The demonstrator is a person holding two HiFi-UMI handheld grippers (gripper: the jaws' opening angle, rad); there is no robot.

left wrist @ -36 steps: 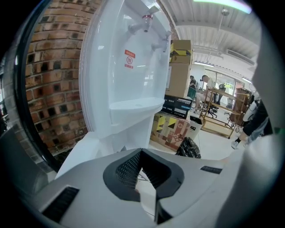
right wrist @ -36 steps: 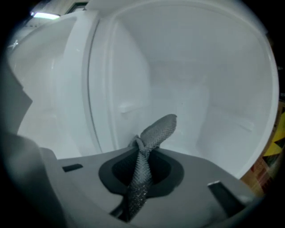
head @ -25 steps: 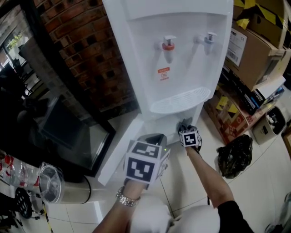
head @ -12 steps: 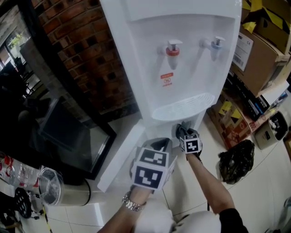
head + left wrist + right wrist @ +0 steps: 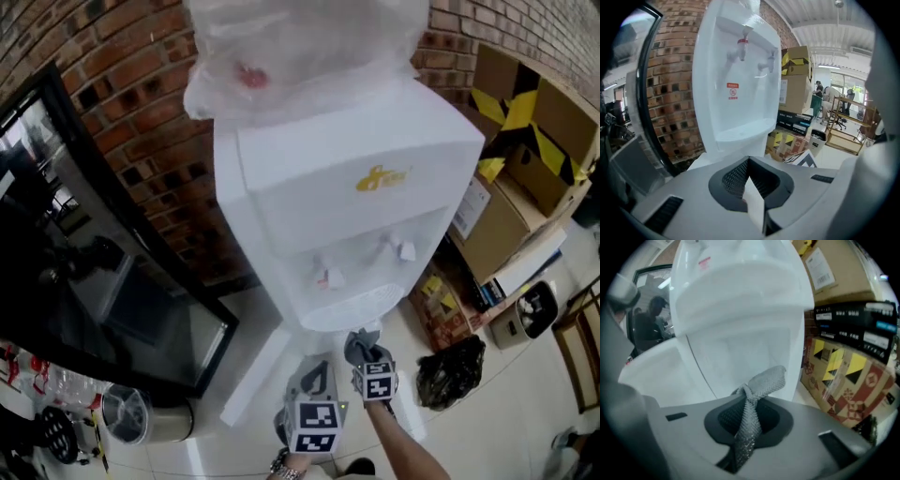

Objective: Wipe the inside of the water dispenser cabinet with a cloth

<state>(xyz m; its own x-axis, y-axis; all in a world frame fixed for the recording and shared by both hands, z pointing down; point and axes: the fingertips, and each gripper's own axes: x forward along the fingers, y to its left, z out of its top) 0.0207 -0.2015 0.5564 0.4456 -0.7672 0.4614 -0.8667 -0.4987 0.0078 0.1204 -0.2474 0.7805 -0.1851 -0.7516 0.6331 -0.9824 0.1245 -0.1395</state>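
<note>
gold logo (image 5: 382,178) on water dispenser (image 5: 347,141), unreadable

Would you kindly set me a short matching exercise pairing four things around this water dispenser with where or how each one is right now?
Things:
1. cloth
2. black bag
3. cardboard box
4. cabinet door

States:
A. swung open at the base of the water dispenser
B. pinched in the right gripper
C. marked with yellow and black tape
D. crumpled on the floor

Pairs: 1-B, 2-D, 3-C, 4-A.
</note>
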